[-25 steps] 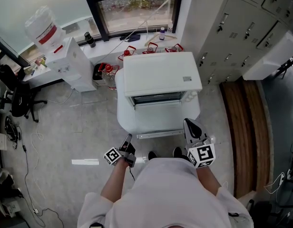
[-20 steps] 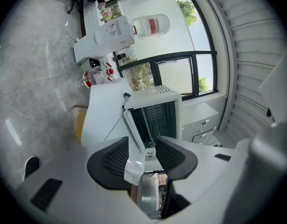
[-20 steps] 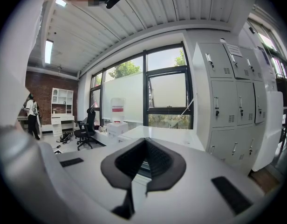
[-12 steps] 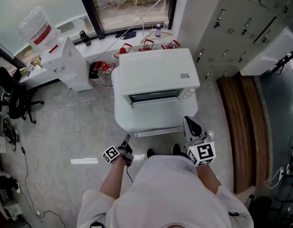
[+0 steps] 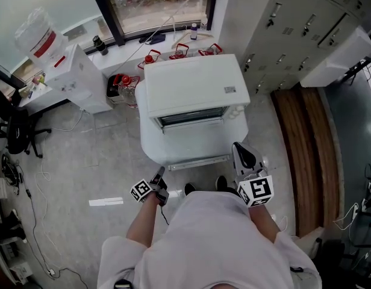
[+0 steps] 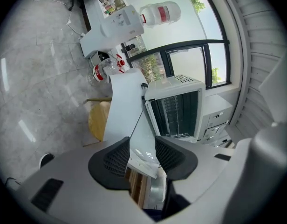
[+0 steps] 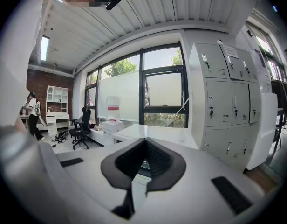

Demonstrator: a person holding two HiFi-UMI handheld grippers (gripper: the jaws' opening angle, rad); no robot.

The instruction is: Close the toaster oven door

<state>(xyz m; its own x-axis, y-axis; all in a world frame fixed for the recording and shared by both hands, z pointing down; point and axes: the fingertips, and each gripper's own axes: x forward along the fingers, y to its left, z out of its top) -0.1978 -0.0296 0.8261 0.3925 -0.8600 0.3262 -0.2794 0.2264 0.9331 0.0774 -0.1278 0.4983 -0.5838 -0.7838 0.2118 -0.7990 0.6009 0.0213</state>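
Left gripper (image 6: 142,146) jaws just opened, oven door (image 6: 133,120) corner between; right gripper (image 7: 144,160) jaws closed; lockers (image 5: 288,23) alongside.

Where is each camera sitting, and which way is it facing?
Head view: on the person's head, looking steeply down at the toaster oven, door open; torso, forearms, left gripper and right gripper show.
Left gripper view: on the left gripper, rolled sideways, facing the oven's open front; its parted fingers show.
Right gripper view: on the right gripper, facing window and lockers; its closed fingers show.
Shared: all three see the window.
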